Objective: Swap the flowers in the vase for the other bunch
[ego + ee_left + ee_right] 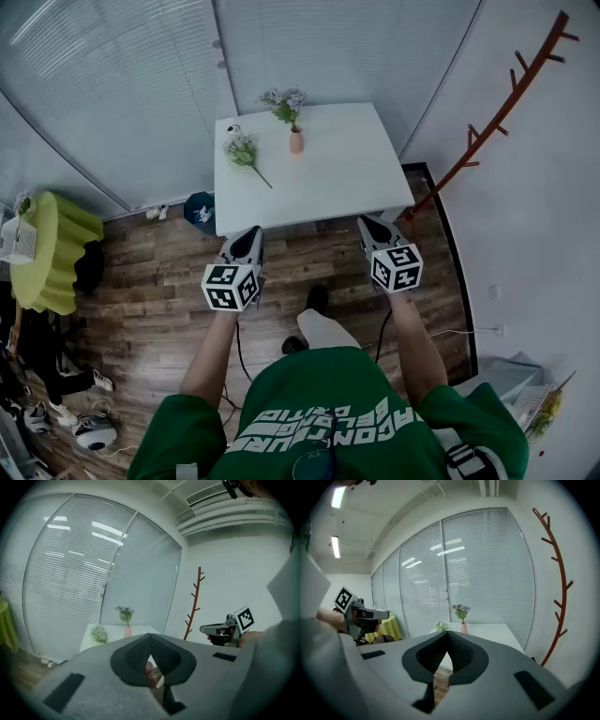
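Note:
A small peach vase (296,142) stands at the far side of the white table (347,169) and holds purple flowers (284,100). The other bunch (243,150), pale green and white, lies flat on the table to the vase's left. Both grippers hover over the wooden floor, short of the table's near edge. My left gripper (249,234) is shut and empty, and so is my right gripper (371,225). From the left gripper view the vase (127,631) and the lying bunch (99,633) are far beyond the closed jaws. The right gripper view shows the vase (463,628) ahead too.
A brown branch-shaped coat rack (511,103) leans by the right wall. A table with a yellow-green cloth (56,248) stands at the left, with shoes and bags on the floor near it. A blue object (199,211) lies under the white table's left corner. Window blinds close the far side.

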Demonstrator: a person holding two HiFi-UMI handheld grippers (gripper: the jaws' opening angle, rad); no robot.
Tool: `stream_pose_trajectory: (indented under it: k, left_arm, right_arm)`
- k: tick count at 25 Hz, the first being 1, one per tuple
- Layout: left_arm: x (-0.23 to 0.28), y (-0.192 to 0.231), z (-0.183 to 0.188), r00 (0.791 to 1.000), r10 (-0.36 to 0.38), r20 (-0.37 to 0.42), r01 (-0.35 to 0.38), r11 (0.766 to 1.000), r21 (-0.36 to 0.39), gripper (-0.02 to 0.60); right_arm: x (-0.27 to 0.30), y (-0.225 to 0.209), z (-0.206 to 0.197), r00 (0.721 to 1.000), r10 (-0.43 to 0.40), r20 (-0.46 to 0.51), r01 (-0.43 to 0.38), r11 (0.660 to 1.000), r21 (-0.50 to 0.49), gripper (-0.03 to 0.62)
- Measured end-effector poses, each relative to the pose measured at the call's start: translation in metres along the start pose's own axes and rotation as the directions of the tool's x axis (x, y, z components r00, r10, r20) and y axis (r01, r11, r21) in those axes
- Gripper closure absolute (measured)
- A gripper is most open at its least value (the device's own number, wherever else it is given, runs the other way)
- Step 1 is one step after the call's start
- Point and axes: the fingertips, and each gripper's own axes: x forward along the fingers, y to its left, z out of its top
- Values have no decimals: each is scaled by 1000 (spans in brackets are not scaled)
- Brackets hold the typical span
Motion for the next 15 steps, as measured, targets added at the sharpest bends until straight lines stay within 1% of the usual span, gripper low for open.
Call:
stream_pose_trajectory:
  k: [8,15]
  left_arm:
    - [13,3,1,1000,7,-5,-7,1000,-13,577]
    - [49,16,2,1000,16,-25,-16,1000,-24,577]
  right_arm:
    - [11,-10,2,1000,2,-14,-2,1000,-1,582]
    - [41,-35,8,1000,13,-11,-13,1000,10,582]
